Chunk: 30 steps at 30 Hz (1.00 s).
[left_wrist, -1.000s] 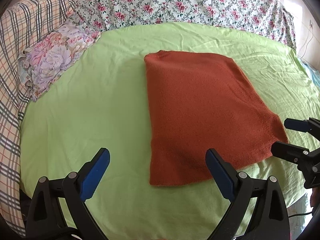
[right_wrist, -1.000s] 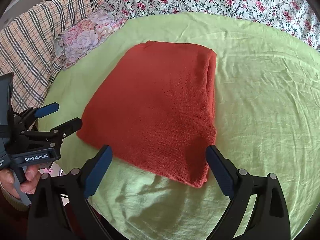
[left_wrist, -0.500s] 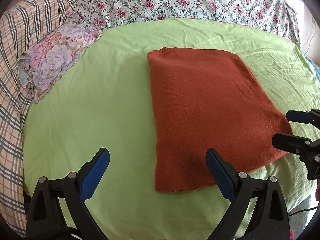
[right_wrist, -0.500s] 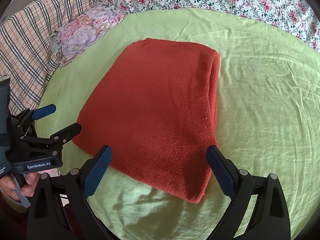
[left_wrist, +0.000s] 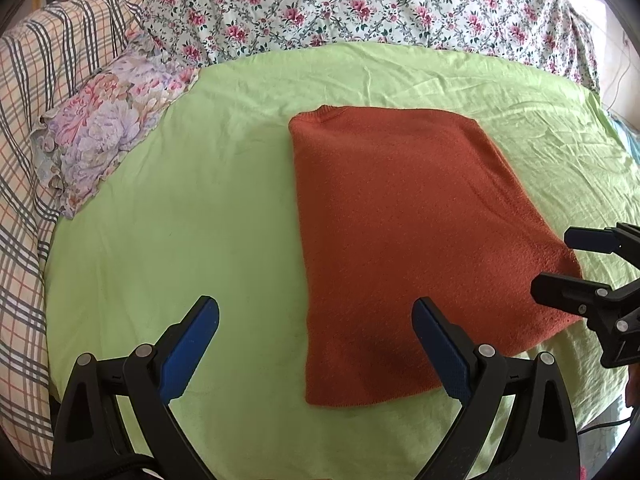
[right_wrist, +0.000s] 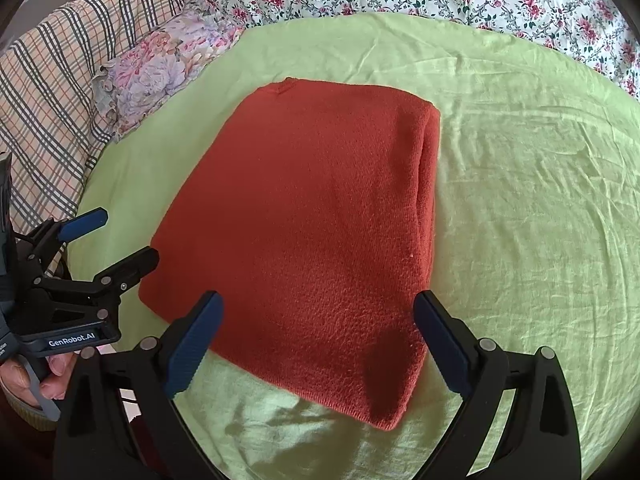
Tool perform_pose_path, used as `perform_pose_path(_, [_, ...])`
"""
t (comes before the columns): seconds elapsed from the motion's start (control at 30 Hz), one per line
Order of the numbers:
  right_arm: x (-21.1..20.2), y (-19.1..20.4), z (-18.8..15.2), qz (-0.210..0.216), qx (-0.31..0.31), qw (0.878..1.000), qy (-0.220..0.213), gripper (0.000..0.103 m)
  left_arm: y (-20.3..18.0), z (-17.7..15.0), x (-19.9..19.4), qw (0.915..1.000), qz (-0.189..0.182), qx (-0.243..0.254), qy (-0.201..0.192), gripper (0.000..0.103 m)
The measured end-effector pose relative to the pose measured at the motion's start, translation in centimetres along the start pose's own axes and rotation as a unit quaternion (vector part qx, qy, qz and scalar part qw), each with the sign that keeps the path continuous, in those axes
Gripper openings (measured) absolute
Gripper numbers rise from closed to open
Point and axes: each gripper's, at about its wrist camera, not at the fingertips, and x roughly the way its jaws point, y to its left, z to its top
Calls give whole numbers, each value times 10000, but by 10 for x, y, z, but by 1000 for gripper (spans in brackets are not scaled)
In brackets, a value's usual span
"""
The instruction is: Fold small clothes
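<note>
Lying flat on a lime-green sheet (left_wrist: 208, 200), a rust-orange knitted garment (left_wrist: 400, 232) sits already doubled into a rough rectangle, just ahead of both hand-held grippers. The left gripper (left_wrist: 316, 344) hovers over the garment's near left corner with its blue-padded fingers spread wide and nothing between them; the right gripper (right_wrist: 316, 344) hangs above the near edge, likewise spread and empty. Each tool also shows at the margin of the other's view.

The knit looks soft, thick and light, likely to drape and sag rather than hold a line when lifted, and its fuzzy surface should give the pads good purchase. The layered fold runs down the side to the right of the right gripper, so the two near corners seem the sensible places to pinch, taking every layer together so none slips out.

Open sheet lies to the left of the left gripper and to the right of the right one, with more beyond the garment's far edge. A ruffled floral pillow (left_wrist: 108, 136) and a plaid blanket (left_wrist: 36, 128) sit far off to the left, and a flowered bedspread (left_wrist: 360, 4) lies beyond the sheet.
</note>
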Motion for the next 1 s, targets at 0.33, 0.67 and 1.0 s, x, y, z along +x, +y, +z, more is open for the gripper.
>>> perform_pose_path(0.33, [1, 5, -3, 28, 32, 10000, -20, 96, -6, -1, -2, 10000, -26, -16, -31, 98])
perform_pose_path(0.67, [0, 4, -2, 37, 37, 10000, -43, 96, -5, -1, -6, 10000, -20, -50, -83, 98])
perform_pose_path(1.0, [-2, 3, -1, 21, 76, 10000, -53, 97, -6, -3, -10, 9999, -26, -90, -115, 98])
